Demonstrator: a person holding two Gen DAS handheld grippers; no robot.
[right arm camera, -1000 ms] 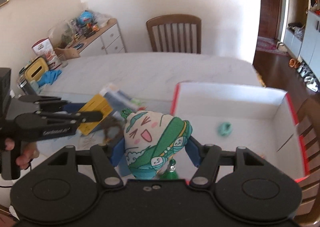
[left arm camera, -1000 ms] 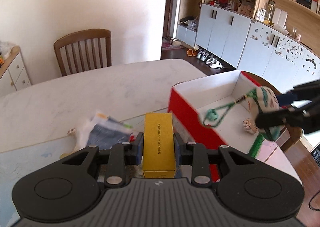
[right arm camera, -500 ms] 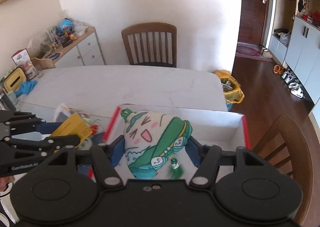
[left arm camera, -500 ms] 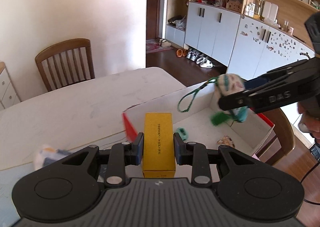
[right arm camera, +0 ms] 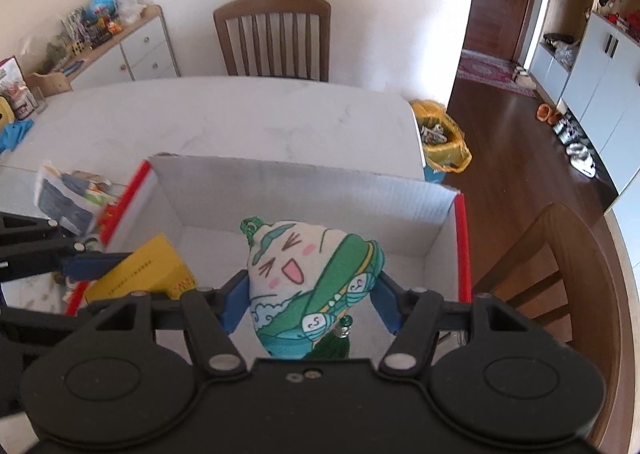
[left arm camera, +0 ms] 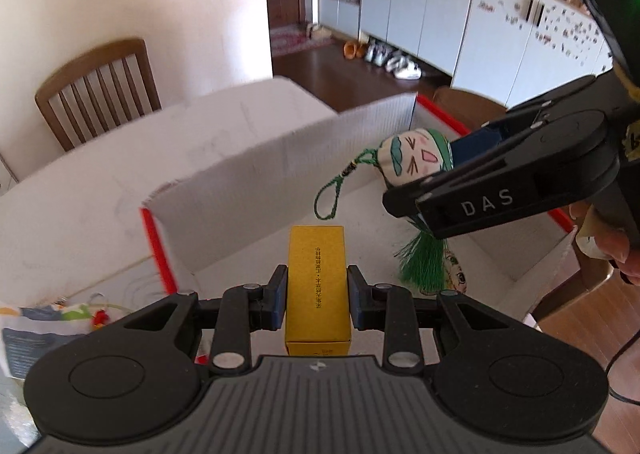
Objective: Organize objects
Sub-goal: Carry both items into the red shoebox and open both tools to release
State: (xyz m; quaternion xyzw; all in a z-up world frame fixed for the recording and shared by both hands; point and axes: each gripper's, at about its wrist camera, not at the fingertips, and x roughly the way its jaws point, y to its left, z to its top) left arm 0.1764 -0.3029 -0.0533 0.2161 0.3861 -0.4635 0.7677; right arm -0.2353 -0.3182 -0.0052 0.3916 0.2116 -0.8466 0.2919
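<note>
left gripper (left arm camera: 317,296) clenched on yellow carton (left arm camera: 318,286); right gripper (right arm camera: 310,304) clenched on plush sachet (right arm camera: 314,282). both items hang above the open red-edged box (right arm camera: 462,250) on the counter (right arm camera: 240,122). step in hand: transfer into box. next move likely calls for lowering, then releasing clear of each other.

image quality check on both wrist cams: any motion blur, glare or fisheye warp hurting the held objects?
Left wrist: yellow box in the left gripper is sharp, its print readable; cardboard box edges smear; cabinets bow.
Right wrist: plush sachet in the right gripper is crisp; papers at left blur; the wall is bright; chair bends at the frame edge.
</note>
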